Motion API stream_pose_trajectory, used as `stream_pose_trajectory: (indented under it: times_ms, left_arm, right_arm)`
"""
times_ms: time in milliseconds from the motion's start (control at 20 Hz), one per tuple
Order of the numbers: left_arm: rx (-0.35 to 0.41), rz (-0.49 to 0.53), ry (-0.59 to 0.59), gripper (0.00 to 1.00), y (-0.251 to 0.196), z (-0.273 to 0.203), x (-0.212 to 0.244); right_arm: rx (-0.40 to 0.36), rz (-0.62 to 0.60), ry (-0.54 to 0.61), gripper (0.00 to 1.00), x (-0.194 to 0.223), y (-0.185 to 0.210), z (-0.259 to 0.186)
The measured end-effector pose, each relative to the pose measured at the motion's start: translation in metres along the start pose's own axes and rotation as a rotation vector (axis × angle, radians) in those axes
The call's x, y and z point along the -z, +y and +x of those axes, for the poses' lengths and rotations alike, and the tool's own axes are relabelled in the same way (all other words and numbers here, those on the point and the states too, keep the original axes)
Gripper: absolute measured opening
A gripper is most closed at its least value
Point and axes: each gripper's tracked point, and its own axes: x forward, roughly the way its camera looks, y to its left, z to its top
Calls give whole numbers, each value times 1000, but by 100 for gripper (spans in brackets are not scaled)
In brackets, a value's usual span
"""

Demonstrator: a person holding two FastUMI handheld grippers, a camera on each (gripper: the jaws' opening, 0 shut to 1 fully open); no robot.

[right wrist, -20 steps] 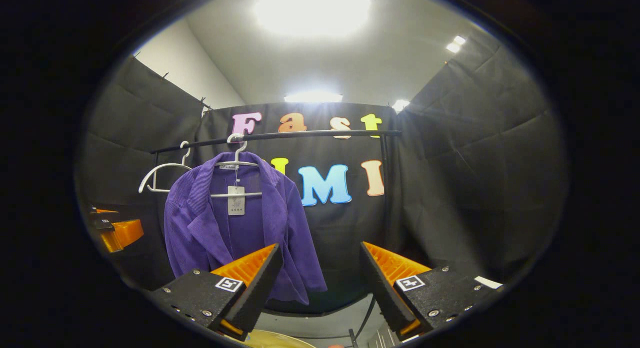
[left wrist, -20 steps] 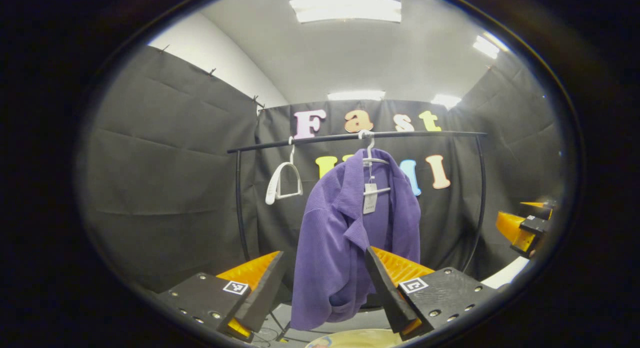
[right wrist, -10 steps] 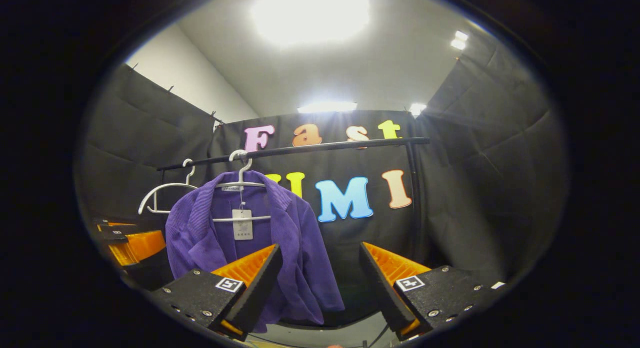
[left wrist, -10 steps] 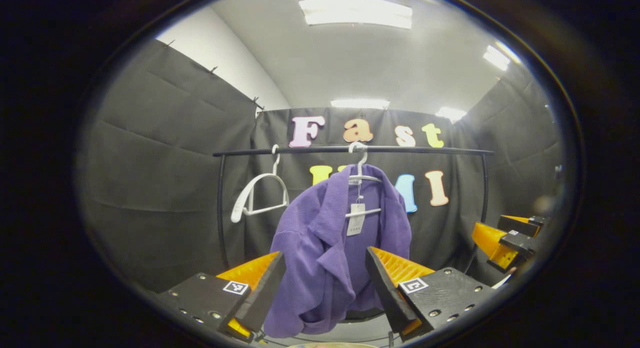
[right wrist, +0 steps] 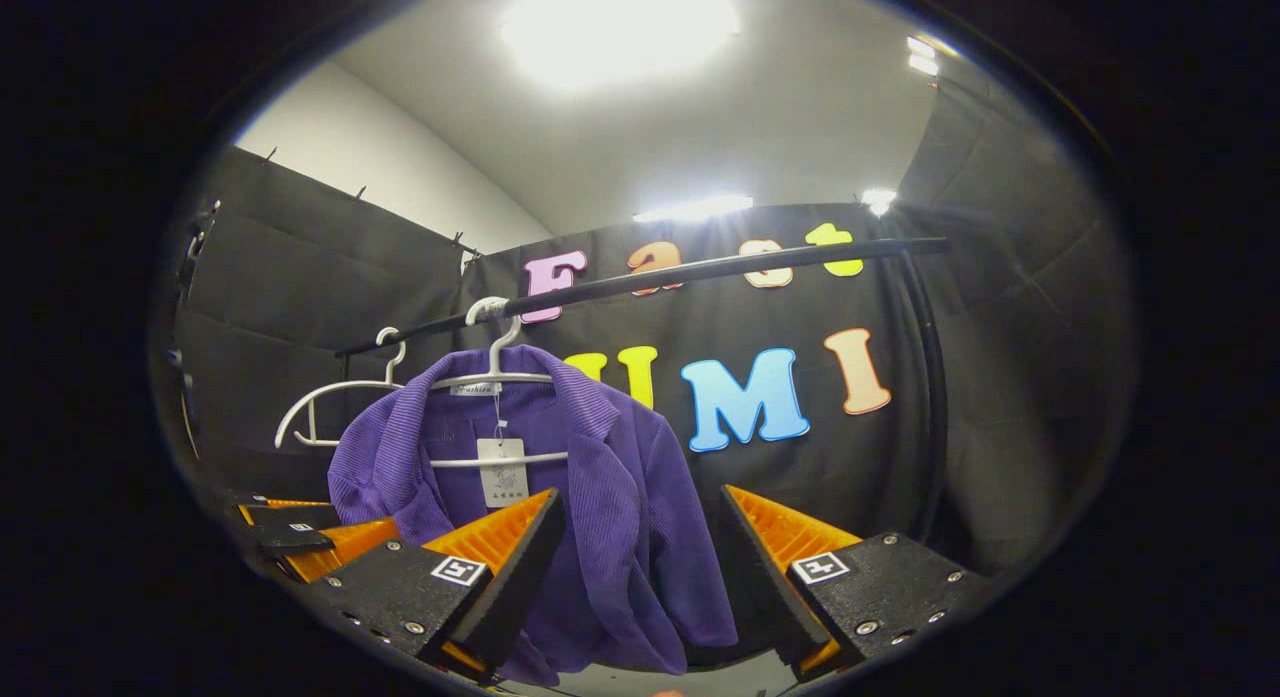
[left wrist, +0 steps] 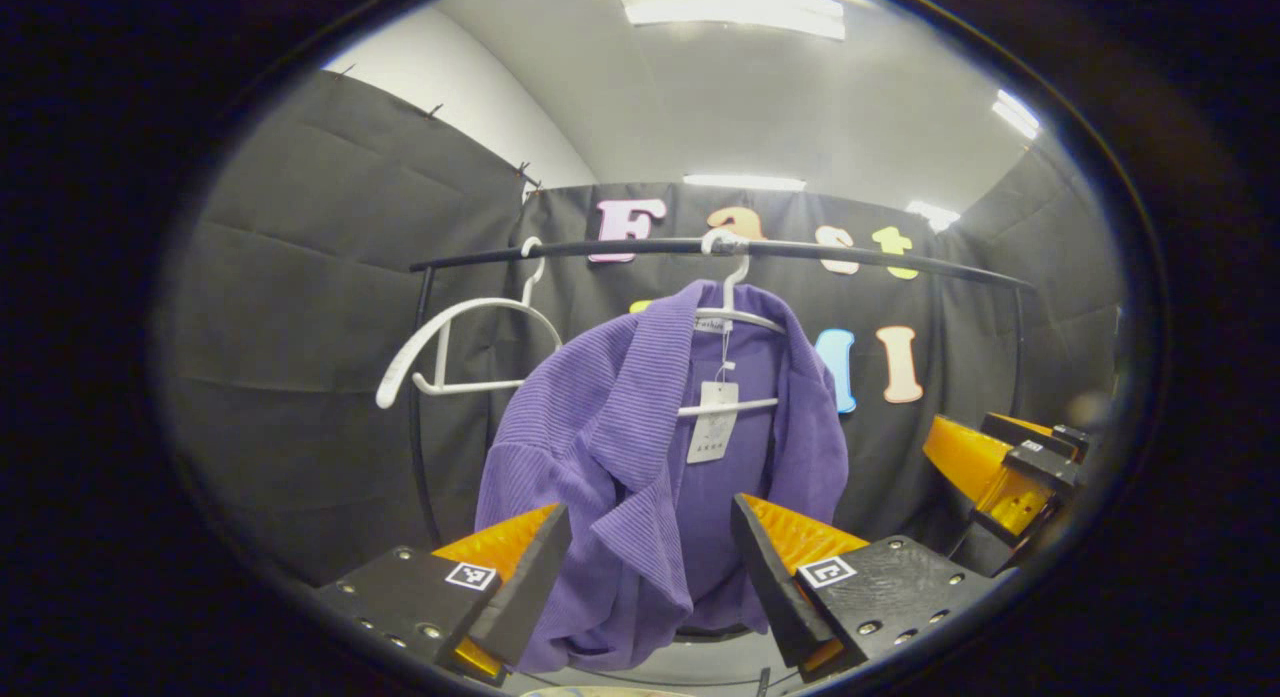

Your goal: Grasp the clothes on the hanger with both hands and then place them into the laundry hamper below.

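In the left gripper view, a bare white hanger [left wrist: 455,342] hangs at the left end of the black rail [left wrist: 600,251]. Just right of it a purple ribbed jacket [left wrist: 640,457] hangs on a second white hanger [left wrist: 735,317], collar open, a paper tag [left wrist: 712,422] dangling inside; its print is too small to make out. The jacket's hem is cut off behind the left gripper [left wrist: 650,577], whose fingers stand wide apart with the cloth seen between them; whether they touch it cannot be told. At the far right edge the right gripper [left wrist: 1010,467] pokes in, partly cut off. In the right gripper view, the jacket [right wrist: 600,497] hangs left of centre, and the right gripper [right wrist: 640,577] is spread open, level, holding nothing.
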Motion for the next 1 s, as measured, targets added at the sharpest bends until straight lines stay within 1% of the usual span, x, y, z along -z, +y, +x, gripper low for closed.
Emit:
stream_pose_trajectory:
  times_ms: [100,250,300,350,450,600,650,700,900,950,1000]
  left_arm:
    - [-15,8,25,93,-2,13,12]
    - [-53,52,40,93,1,36,22]
    - [-67,52,46,96,2,42,25]
    - [-80,45,48,93,3,47,26]
    - [-117,32,48,93,8,57,28]
    - [-171,31,36,93,13,68,30]
    - [-183,31,33,93,14,71,31]
    - [-193,29,32,93,15,74,32]
    - [-216,34,31,93,21,77,32]
    - [-219,40,31,99,22,78,31]
    - [-228,44,31,99,24,77,31]
  right_arm:
    - [-23,26,25,95,8,-3,13]
    - [-70,74,65,94,18,-3,30]
    - [-83,80,71,94,22,-2,39]
    - [-93,77,76,93,26,-2,47]
    - [-110,59,98,93,36,1,62]
    - [-145,28,97,94,43,11,84]
    - [-159,18,97,92,45,14,91]
    - [-170,8,102,94,50,18,99]
    - [-205,-7,136,95,66,31,122]
    - [-210,-12,143,94,70,33,127]
    - [-205,-22,152,94,74,33,131]
